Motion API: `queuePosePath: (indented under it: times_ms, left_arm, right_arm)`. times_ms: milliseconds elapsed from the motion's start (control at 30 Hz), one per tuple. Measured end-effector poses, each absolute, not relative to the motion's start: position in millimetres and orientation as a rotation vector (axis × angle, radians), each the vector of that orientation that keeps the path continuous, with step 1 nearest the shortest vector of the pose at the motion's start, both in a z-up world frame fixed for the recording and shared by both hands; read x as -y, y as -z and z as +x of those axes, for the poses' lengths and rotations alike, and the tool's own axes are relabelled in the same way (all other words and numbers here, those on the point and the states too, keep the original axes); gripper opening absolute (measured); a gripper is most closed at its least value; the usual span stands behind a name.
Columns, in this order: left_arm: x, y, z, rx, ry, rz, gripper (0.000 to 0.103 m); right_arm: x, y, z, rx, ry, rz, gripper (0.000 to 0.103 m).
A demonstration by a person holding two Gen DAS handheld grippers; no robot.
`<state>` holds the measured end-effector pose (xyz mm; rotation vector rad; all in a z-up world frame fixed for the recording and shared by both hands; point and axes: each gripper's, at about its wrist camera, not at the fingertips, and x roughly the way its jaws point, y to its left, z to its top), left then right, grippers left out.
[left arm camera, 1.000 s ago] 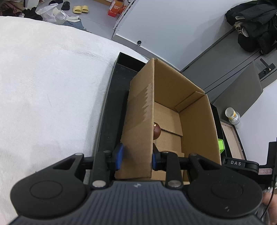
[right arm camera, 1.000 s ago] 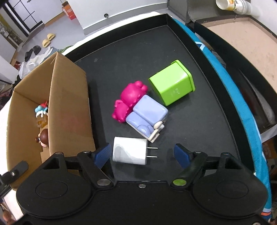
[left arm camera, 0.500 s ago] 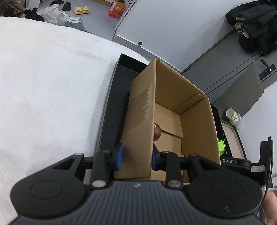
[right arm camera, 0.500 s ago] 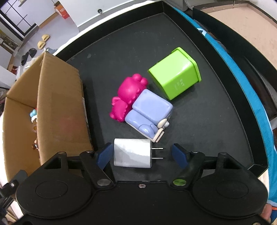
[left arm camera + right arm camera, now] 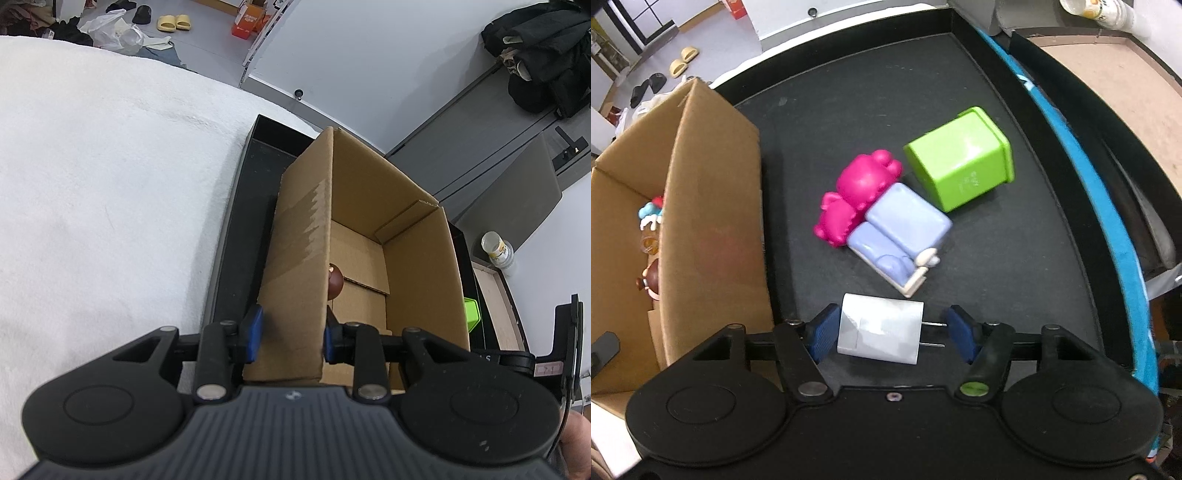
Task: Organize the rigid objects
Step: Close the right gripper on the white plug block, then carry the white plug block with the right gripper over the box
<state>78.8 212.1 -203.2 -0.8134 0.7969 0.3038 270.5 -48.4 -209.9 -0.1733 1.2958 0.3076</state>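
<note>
My left gripper (image 5: pixel 291 334) is shut on the near wall of an open cardboard box (image 5: pixel 295 266) that stands on a black tray (image 5: pixel 236 236). A brown toy figure (image 5: pixel 335 282) lies inside the box. In the right wrist view my right gripper (image 5: pixel 892 330) is closing around a white wall charger (image 5: pixel 879 334); the left pad touches its body, the right pad is at the prong tips. The box (image 5: pixel 709 206) is at the left, with small figures (image 5: pixel 650 218) inside.
On the black tray (image 5: pixel 886 92) lie a pink bear-shaped toy (image 5: pixel 857 192), a lilac box-shaped toy (image 5: pixel 897 236) and a tipped green bin (image 5: pixel 960 162). A blue strip (image 5: pixel 1089 192) runs along the tray's right edge. White cloth (image 5: pixel 92 203) covers the surface left of the tray.
My right gripper's fingers have narrowed around the white charger and the view has moved slightly closer to it. The left gripper keeps its hold on the box wall.
</note>
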Motion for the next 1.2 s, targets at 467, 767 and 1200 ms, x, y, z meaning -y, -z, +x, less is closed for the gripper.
queuePosePath:
  times_ms: [467, 767, 1200]
  left_arm:
    - [-211.8, 203.3, 79.1, -0.797, -0.304, -0.813, 0.029]
    - [-212.1, 203.2, 78.9, -0.797, -0.304, -0.814, 0.029]
    - [-211.8, 203.2, 79.2, -0.797, -0.304, -0.812, 0.029]
  right_arm:
    - [58.3, 214.5, 274.5, -1.311, -0.269, -0.209, 0.063]
    - [55.0, 210.6, 274.6, -1.292, -0.269, -0.214, 0.061]
    - [43.5, 171.2, 257.7, -1.237, -0.357, -0.237, 0.061]
